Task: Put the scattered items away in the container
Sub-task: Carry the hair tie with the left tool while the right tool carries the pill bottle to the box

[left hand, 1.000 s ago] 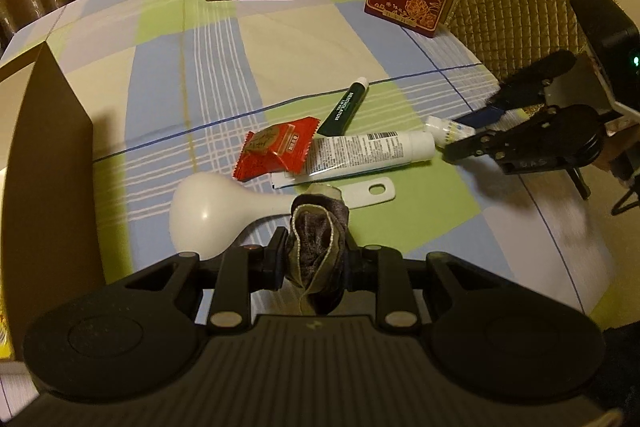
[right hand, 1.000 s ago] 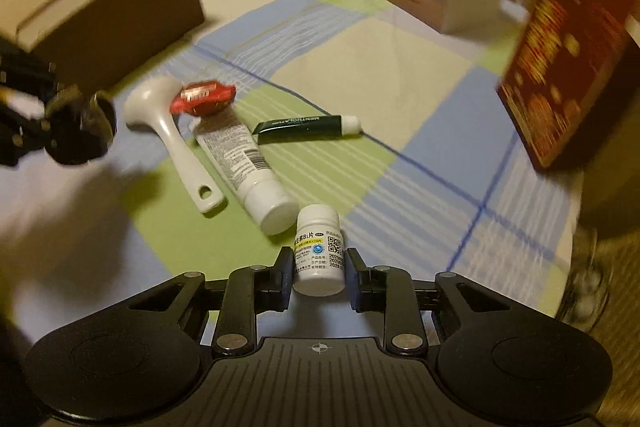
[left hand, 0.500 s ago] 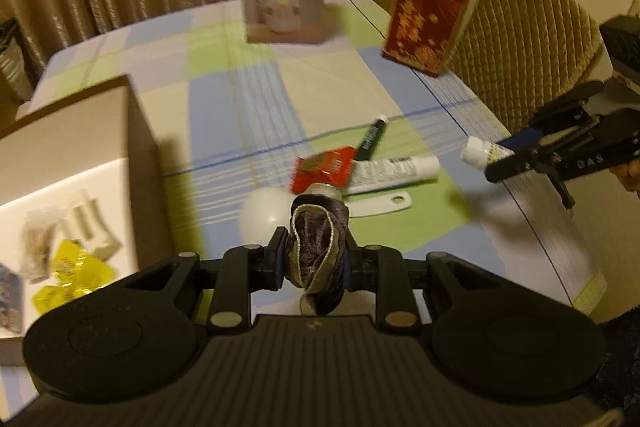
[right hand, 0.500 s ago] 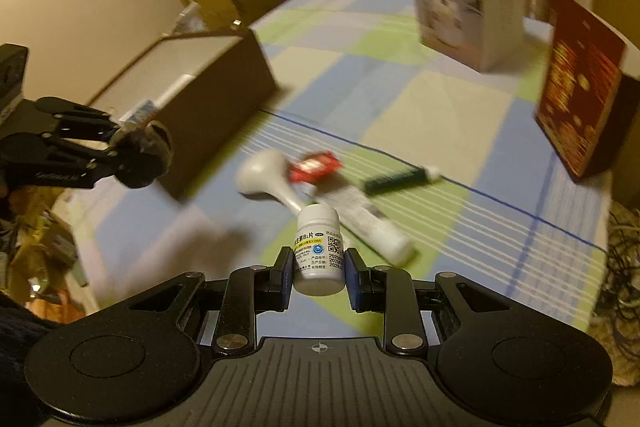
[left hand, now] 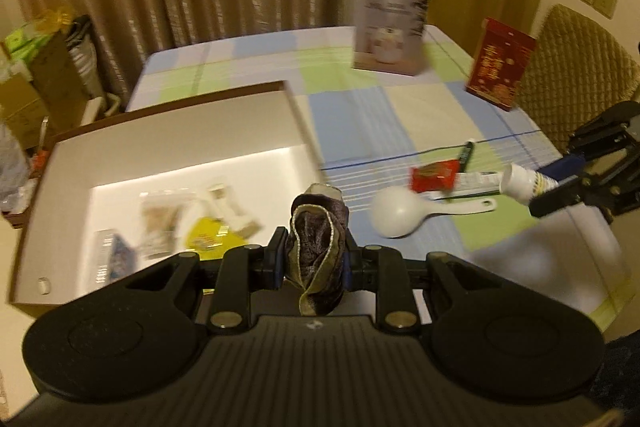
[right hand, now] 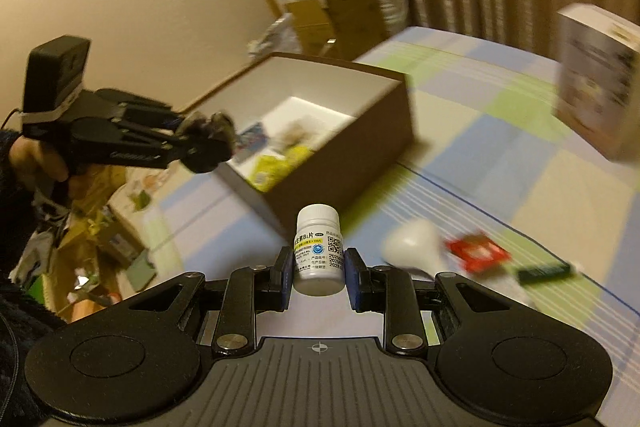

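Left gripper (left hand: 314, 263) clenching a dark velvet pouch (left hand: 317, 254), hovering at the near right corner of the open brown box (left hand: 168, 131). Right gripper (right hand: 318, 277) grasping an upright white pill bottle (right hand: 319, 251), held above the checked tablecloth (left hand: 420, 115). Lying on the cloth right of the box: white spoon (left hand: 404, 215), red snack packet (left hand: 434, 177), white tube (left hand: 478, 179), dark green tube (left hand: 466, 155). Sitting inside the box: yellow packets (left hand: 208, 237), blurred. Standing far: humidifier carton (left hand: 390, 29), red box (left hand: 500, 65).
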{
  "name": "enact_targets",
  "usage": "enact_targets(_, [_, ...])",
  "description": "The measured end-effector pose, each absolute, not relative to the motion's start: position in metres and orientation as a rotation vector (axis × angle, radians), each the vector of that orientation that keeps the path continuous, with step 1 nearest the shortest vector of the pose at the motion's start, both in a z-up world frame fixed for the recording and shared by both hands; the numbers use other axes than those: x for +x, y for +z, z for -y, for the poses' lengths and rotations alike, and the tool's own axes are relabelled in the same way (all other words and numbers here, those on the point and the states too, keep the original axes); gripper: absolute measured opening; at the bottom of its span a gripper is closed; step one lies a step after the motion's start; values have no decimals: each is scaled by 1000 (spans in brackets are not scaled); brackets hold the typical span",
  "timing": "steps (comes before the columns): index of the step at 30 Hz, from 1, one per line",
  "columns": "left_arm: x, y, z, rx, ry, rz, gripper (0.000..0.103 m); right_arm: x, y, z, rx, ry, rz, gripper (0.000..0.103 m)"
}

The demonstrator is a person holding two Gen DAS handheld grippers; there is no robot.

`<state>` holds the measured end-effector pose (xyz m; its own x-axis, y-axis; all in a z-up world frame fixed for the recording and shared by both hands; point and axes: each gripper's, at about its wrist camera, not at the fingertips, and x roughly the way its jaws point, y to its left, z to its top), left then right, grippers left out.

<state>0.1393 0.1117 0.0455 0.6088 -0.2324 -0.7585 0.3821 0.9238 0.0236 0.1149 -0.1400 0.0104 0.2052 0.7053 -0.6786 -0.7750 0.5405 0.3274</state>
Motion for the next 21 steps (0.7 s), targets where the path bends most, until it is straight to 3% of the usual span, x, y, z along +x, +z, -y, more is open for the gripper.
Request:
enact_targets(11, [153, 62, -195, 202, -255, -802, 21, 135, 22, 26, -146, 1111, -817, 29])
enact_targets(21, [183, 48, -234, 221, -278, -832, 21, 162, 9, -29, -188, 1007, -862, 29])
